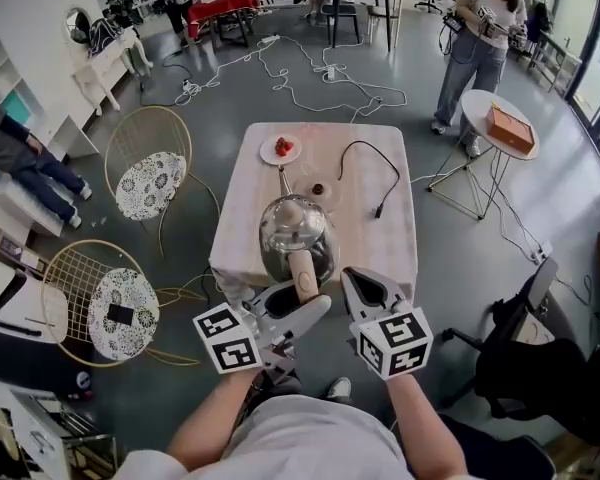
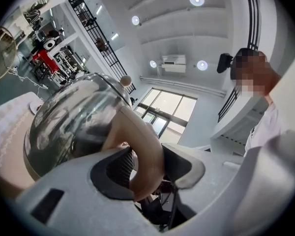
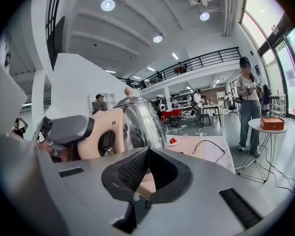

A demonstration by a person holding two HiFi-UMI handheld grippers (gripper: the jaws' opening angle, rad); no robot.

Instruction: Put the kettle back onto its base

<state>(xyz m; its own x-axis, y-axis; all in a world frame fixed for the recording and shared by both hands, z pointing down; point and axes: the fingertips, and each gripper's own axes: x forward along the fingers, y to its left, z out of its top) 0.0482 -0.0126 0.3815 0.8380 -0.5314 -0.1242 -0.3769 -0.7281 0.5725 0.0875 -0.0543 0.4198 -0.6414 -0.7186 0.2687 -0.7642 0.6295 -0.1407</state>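
The kettle (image 1: 296,236) is a shiny domed pot with a beige handle (image 1: 304,273) and a thin spout pointing away from me. It hangs over the near edge of the table (image 1: 380,243). My left gripper (image 1: 305,296) is shut on the handle, which fills the space between its pads in the left gripper view, where the gripper (image 2: 146,167) sits behind the kettle (image 2: 73,127). My right gripper (image 1: 355,283) is just right of the handle, shut and empty. In the right gripper view the right gripper (image 3: 146,156) has the kettle (image 3: 137,119) ahead on its left. A small dark round piece (image 1: 318,189) lies beyond the kettle.
A black cord (image 1: 375,163) curls across the table's right half. A white plate with red fruit (image 1: 281,149) sits at its far left corner. Two wire chairs (image 1: 148,173) stand to the left, a round side table with a box (image 1: 505,123) to the right, and a person (image 1: 480,38) beyond it.
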